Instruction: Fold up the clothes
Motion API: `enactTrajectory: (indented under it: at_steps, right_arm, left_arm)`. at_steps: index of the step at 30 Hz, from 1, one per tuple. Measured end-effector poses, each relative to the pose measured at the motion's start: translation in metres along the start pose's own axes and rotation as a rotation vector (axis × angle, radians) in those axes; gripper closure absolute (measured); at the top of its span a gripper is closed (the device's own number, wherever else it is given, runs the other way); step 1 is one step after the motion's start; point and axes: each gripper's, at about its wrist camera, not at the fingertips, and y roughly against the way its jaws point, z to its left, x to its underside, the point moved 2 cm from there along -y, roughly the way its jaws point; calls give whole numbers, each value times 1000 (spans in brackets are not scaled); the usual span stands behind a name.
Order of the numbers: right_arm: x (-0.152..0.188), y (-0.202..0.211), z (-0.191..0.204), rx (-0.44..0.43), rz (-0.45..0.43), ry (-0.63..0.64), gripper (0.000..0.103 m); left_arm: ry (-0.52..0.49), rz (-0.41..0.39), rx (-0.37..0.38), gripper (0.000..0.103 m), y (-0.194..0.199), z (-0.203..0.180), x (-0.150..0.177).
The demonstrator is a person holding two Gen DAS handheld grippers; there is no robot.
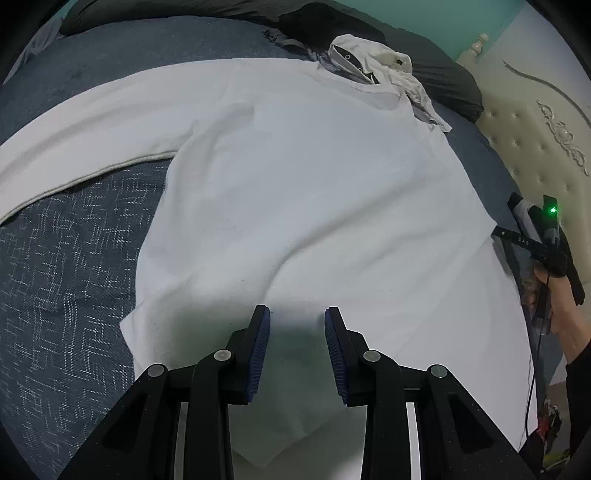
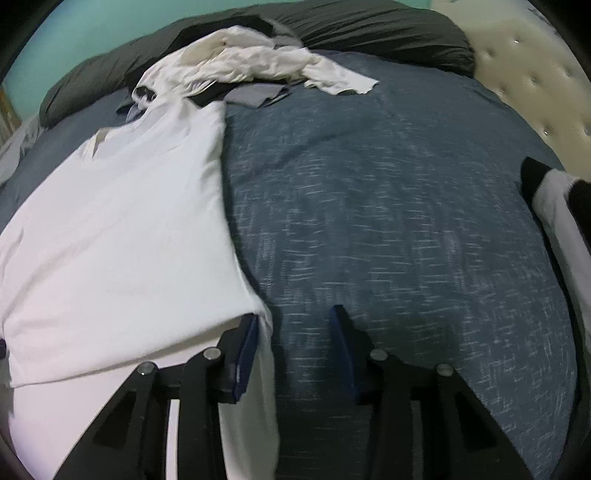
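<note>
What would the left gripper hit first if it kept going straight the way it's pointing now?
Most likely the white shirt spread on the bed: the left gripper hangs open above its lower part, with nothing visible between. How far above is unclear.

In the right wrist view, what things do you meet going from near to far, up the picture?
Right gripper's fingers → blue bedspread → crumpled white garment → dark pillow → green wall.
</note>
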Motion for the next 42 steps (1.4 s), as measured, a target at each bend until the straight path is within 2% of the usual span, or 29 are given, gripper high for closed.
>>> enactTrajectory:
  at_steps: [7, 12, 13, 15, 17, 21, 26, 31, 36, 39, 41, 42]
  right_arm:
    - [-6, -9, -6, -61, 3, -55, 69]
    - [-9, -3, -10, -160, 36, -44, 69]
    - [-10, -1, -11, -182, 46, -44, 66]
    - [-12, 5, -12, -181, 83, -15, 66]
    - [-15, 14, -13, -183, 77, 1, 66]
    - [-50, 31, -15, -219, 16, -48, 63]
    - [-117, 6, 22, -318, -11, -53, 62]
    - [-160, -37, 52, -283, 28, -43, 62]
    - [-189, -70, 49, -269, 29, -101, 62]
    - [-193, -82, 45, -295, 24, -152, 62]
    - [-195, -88, 48, -331, 28, -157, 71]
    - [-196, -92, 49, -347, 30, -159, 87]
  left_arm:
    - [-11, 9, -8, 69, -3, -1, 0]
    - [-17, 11, -13, 69, -3, -1, 2]
    - [-19, 12, -14, 69, -3, -1, 2]
    - [-15, 14, -9, 68, -3, -1, 2]
    - [-13, 13, -5, 67, -3, -1, 2]
    - [-10, 7, 0, 66, -1, 0, 1]
    - [-2, -11, -7, 66, 2, 1, -3]
    - [5, -33, -27, 64, 4, 6, -10]
    - [6, -40, -47, 63, 2, 13, -13]
    - [-10, -41, -55, 63, 0, 16, -15]
    - [-27, -40, -62, 63, -1, 16, -16]
    - [-33, -38, -63, 63, -2, 16, -16]
